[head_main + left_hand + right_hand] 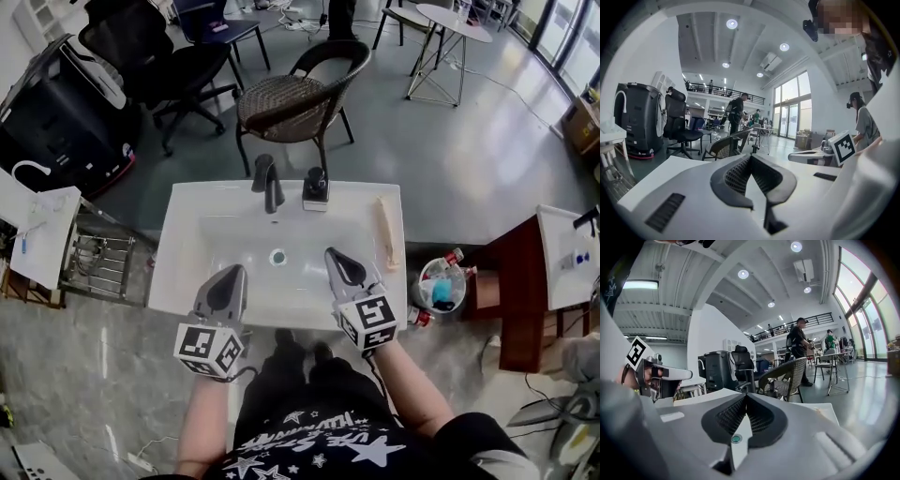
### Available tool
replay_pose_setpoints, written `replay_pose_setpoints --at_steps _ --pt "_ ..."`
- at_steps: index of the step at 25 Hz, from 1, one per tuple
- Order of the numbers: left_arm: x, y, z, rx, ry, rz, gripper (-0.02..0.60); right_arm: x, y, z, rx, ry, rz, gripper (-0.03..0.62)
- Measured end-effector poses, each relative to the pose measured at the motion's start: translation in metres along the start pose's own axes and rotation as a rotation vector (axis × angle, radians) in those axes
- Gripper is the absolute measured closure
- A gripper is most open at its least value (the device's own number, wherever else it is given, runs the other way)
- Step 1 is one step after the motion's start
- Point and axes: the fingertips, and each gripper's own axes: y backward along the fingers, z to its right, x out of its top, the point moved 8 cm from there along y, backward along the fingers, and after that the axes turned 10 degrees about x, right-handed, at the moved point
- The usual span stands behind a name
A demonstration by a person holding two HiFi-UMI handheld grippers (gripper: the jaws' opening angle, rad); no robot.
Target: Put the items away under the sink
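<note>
From the head view, the white rectangular sink (187,272) hides whatever lies beneath it, a pale stick-like item (384,232) resting on its right rim; their own views show the grey left gripper (750,157) and grey right gripper (744,397) pressed together, empty, with open floor (862,380) ahead.

Support: white sink (187,272) | back rim: dark faucet (269,183), dark dispenser (316,187) just beside it | right rim: pale long stick (385,232) lying flat

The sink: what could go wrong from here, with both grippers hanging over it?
Both the left gripper and the right gripper are shut and empty, so reaching in like that might just knock the pump bottle over. That bottle stands close beside the faucet, leaving little room for jaws. The beige stick on the right rim of the sink could be nudged off.
</note>
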Motion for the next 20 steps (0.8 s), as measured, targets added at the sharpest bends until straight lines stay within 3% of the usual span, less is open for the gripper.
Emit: replay_pose_setpoints --at_steps 10,16,20 --pt "-0.016 -0.082 -0.020 -0.097 -0.006 -0.087 0.574 -0.003 -0.005 0.041 -0.232 -0.063 -0.009 0.591" --pt "-0.014 -0.119 -0.046 -0.137 0.005 -0.089 0.574 0.003 -0.054 0.064 -0.312 -0.011 0.001 0.589" --pt "-0.011 -0.140 -0.069 -0.157 0.010 -0.086 0.573 0.005 -0.093 0.067 -0.304 0.026 -0.016 0.589"
